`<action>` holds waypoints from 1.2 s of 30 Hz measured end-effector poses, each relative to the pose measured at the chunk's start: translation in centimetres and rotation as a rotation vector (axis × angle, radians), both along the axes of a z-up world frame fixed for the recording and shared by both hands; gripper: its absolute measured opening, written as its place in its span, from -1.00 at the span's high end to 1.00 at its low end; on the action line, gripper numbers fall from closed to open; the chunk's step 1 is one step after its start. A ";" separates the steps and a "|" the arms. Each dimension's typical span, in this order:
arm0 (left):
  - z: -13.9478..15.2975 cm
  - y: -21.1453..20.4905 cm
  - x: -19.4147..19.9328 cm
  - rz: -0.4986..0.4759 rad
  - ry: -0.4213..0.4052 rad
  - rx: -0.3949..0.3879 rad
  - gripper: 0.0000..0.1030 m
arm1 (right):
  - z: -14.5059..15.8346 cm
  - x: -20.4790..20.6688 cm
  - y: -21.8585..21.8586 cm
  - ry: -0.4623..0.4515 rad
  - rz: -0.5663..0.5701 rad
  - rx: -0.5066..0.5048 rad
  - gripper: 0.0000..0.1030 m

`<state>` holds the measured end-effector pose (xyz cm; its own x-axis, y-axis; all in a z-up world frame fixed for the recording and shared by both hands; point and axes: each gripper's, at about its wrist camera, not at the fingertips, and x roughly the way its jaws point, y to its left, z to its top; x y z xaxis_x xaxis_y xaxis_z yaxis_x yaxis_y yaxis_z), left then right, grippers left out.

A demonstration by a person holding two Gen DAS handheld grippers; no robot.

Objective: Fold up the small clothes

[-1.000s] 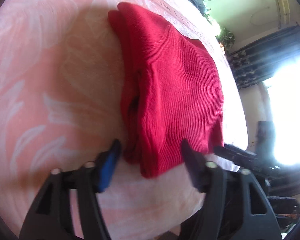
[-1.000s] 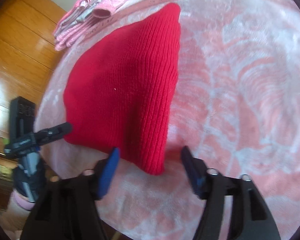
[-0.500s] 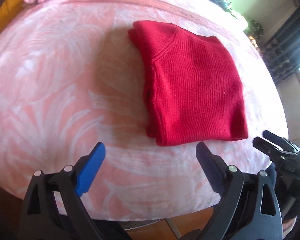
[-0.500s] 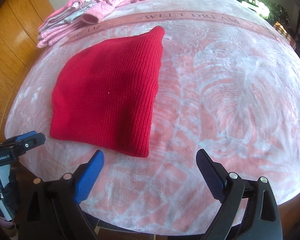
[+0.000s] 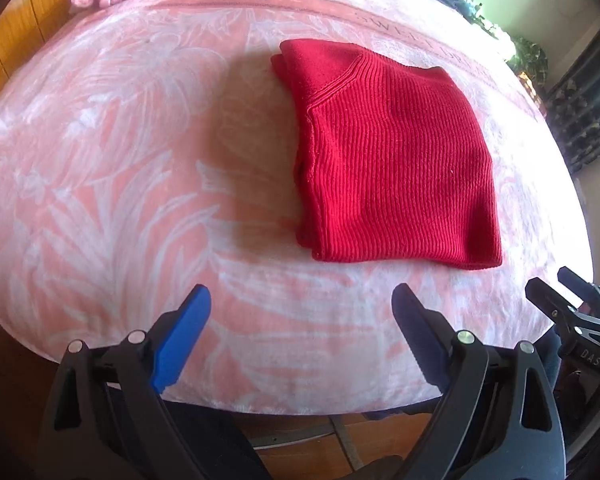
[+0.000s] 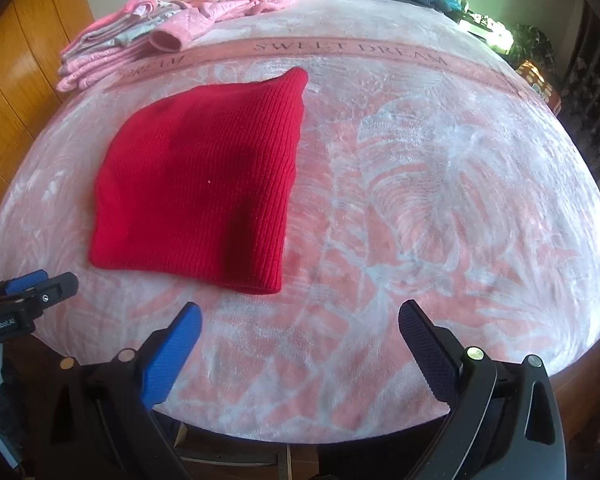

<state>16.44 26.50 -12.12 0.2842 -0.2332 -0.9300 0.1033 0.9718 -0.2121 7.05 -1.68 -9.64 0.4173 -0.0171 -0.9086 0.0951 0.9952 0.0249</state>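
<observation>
Jaws wide and empty on your left gripper (image 5: 300,320) and right gripper (image 6: 300,334), both short of the red knit top (image 5: 392,160) lying folded, apparently finished, on the pink blanket (image 5: 120,160); next: stack it beside the pink pile (image 6: 140,52).

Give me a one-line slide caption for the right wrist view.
Folded red knit garment lies on pink blanket; open right gripper hangs empty nearby.

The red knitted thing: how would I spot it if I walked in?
Find the table under a pink leaf-print blanket. The red knit garment lies folded flat mid-blanket. Unlike the pale pink clothes pile at the far edge, it lies alone and is deep red, ribbed.
</observation>
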 end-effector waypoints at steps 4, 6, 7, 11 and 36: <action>0.8 0.0 -0.9 -0.001 0.002 0.012 -0.77 | 1.0 -0.7 0.4 -0.012 0.002 0.016 -0.92; 1.3 0.0 -1.4 -0.001 -0.006 0.024 -0.77 | 1.4 -1.1 0.7 -0.020 0.003 0.012 -0.92; 1.6 0.0 -1.6 -0.002 -0.009 0.030 -0.77 | 1.7 -1.3 0.8 -0.023 -0.002 0.006 -0.92; 2.9 0.2 -2.6 0.002 -0.032 0.047 -0.77 | 2.5 -1.9 1.0 -0.028 -0.008 0.009 -0.92; 11.0 0.3 -6.6 0.018 -0.194 0.157 -0.77 | 6.2 -3.7 2.5 -0.070 -0.002 -0.021 -0.92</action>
